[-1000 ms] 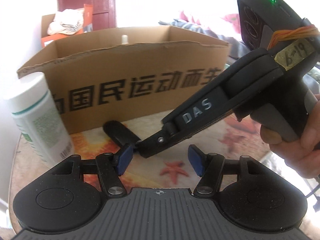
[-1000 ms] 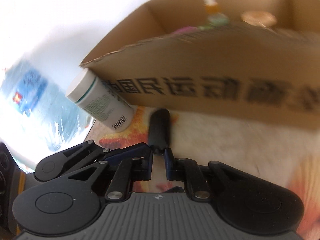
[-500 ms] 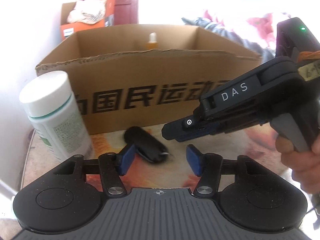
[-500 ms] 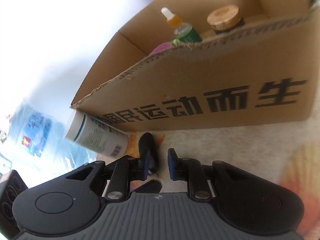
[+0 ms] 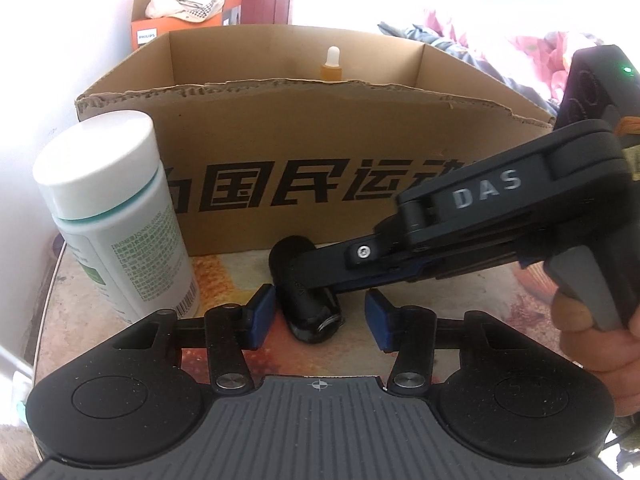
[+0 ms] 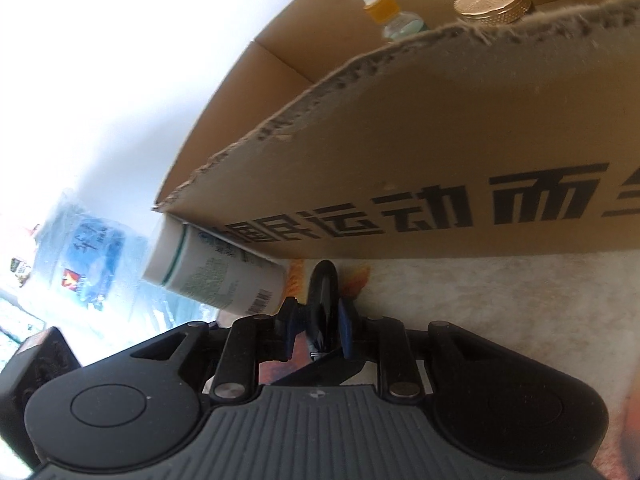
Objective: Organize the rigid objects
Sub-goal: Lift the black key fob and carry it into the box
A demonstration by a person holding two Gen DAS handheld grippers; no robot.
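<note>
A black oblong key fob (image 5: 308, 300) lies on the patterned tabletop in front of a cardboard box (image 5: 320, 152). My left gripper (image 5: 320, 318) straddles the fob's near end; its jaws are closing, and the blue pads stand a little clear of it. My right gripper (image 5: 316, 276) reaches in from the right, held by a hand (image 5: 592, 320). In the right wrist view its pads (image 6: 346, 328) sit narrow against the sides of the fob (image 6: 324, 296), so the right gripper (image 6: 318, 330) is shut on it. A white bottle (image 5: 108, 216) stands upright to the left.
Inside the box (image 6: 440, 140) stand a dropper bottle (image 6: 380, 4) and a gold-lidded jar (image 6: 490, 0). The white bottle (image 6: 216, 272) stands close to the box's left corner. An orange carton (image 5: 176, 28) sits behind. The table's rim (image 5: 48, 280) curves just left of the bottle.
The left gripper has moved in toward the fob and its pads have narrowed. The right gripper, lifted off half a second ago, has come back down with the fob between its pads.
</note>
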